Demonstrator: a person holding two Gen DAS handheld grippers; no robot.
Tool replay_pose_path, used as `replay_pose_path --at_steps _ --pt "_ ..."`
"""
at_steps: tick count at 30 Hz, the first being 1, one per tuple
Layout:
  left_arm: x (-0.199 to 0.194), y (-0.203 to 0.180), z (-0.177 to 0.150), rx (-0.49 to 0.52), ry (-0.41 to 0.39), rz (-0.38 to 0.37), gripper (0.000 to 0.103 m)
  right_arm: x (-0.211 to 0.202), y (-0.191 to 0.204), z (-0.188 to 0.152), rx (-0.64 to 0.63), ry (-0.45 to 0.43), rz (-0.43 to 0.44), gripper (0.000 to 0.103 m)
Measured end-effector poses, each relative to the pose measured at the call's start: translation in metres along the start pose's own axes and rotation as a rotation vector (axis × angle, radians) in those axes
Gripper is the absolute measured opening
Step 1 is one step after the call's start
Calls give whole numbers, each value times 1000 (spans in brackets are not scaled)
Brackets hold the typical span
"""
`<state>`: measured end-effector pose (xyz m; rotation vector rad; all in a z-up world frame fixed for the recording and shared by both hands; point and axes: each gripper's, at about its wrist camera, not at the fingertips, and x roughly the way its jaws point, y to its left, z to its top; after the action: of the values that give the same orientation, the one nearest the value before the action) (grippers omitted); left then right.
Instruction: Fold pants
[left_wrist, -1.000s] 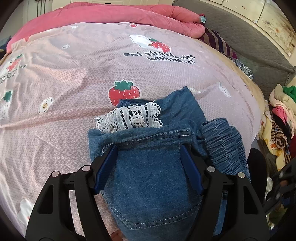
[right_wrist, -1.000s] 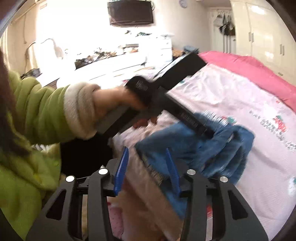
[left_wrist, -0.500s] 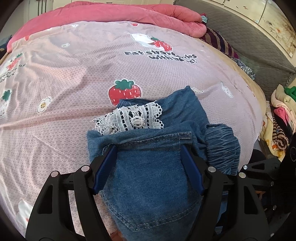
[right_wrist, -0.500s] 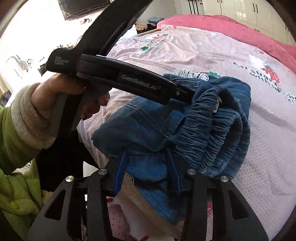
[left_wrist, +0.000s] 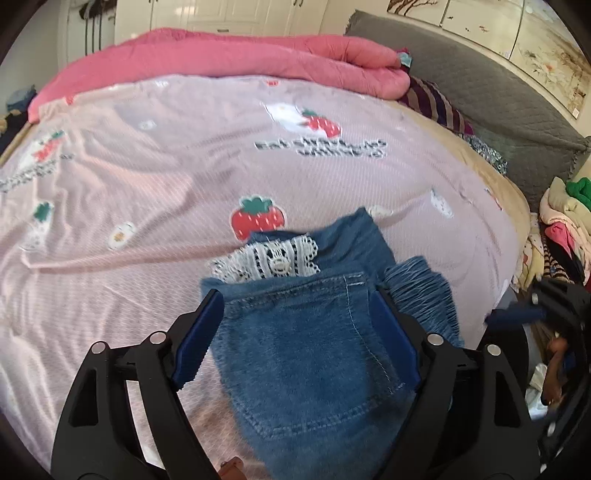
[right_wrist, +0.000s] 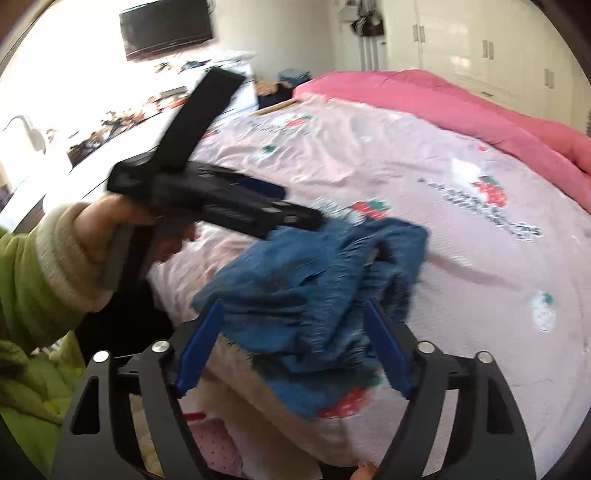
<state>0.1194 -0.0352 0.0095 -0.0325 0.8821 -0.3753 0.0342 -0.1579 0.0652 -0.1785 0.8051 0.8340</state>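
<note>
Folded blue denim pants (left_wrist: 314, 343) with a white lace trim (left_wrist: 273, 258) and a gathered waistband (left_wrist: 421, 291) lie near the front edge of a pink strawberry bedsheet (left_wrist: 147, 184). My left gripper (left_wrist: 295, 332) is open, its blue fingers either side of the back pocket, just above the denim. In the right wrist view the pants (right_wrist: 314, 291) lie bunched at the bed edge. My right gripper (right_wrist: 291, 339) is open, close in front of the bundle. The left gripper's body (right_wrist: 221, 199), held by a hand in a green sleeve, hovers over the pants' far side.
A pink duvet (left_wrist: 229, 59) lies along the far side of the bed. A grey quilted headboard (left_wrist: 491, 96) stands at the right. A pile of clothes (left_wrist: 565, 229) lies beside the bed at the right. A desk and a wall TV (right_wrist: 166, 29) stand beyond the bed.
My right gripper has opened wide, letting go of the denim edge, and drawn back from the bundle. My left gripper has lifted slightly and stays open over the pocket.
</note>
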Motion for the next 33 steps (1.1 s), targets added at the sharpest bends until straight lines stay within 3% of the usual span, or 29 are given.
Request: replay_pose_path --at_steps 11,18,33 --pt "-40 -6 1 8 -72 39 92 -18 -23 7 57 -63 -76 94" --pt "-50 -3 -9 -11 -76 60 94 -16 -29 7 77 -63 -108 96" --pt "-25 3 -47 -43 19 68 94 20 -56 -5 189 29 -108 98"
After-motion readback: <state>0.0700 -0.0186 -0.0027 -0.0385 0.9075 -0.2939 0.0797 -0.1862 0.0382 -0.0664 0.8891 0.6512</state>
